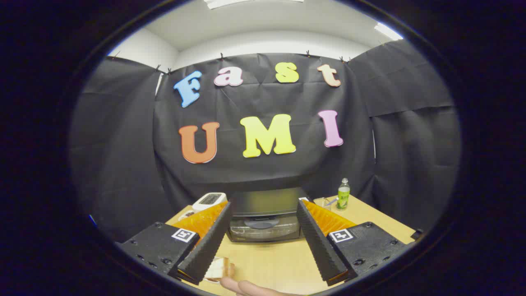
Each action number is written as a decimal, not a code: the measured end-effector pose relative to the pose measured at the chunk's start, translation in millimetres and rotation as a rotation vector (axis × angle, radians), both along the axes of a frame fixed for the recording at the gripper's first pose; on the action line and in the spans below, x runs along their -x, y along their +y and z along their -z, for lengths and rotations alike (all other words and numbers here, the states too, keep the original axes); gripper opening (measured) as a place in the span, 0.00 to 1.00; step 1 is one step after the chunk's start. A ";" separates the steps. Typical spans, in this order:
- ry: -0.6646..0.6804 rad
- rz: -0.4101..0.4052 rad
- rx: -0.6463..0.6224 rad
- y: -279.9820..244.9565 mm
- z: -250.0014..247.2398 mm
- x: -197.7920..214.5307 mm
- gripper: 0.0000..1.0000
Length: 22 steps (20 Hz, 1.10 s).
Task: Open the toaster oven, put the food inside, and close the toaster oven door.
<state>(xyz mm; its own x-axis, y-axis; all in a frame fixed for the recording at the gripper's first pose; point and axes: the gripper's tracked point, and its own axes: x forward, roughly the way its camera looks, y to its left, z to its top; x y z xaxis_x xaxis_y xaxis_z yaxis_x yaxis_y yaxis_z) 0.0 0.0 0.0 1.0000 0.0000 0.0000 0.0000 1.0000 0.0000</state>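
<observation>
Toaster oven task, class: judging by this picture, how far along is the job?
Nothing looks done: the toaster oven is shut beyond the fingers. In hand: the gripper hangs open, holding nothing. Left: opening the door, loading the food lying near the fingers, then closing.

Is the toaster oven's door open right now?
No, the oven door is shut, and the open gripper is in front of it.

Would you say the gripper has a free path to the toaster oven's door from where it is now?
Probably yes: the gripper has its fingers open, the toaster oven sits straight ahead beyond them, and only bare table lies between. The door looks closed.
</observation>
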 end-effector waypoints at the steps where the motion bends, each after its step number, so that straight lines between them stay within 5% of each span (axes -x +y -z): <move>1: -0.001 0.005 0.009 -3.4 0.8 2.9 1.00; 15: 0.012 0.014 0.003 -12.7 7.2 2.2 1.00; 22: -0.003 0.009 0.059 0.4 30.9 -52.4 1.00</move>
<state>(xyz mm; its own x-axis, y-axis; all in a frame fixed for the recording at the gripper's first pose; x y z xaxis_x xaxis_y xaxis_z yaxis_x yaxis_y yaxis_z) 52.4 0.4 -30.9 1.0000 -0.0094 0.0034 0.0095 0.9982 -0.0586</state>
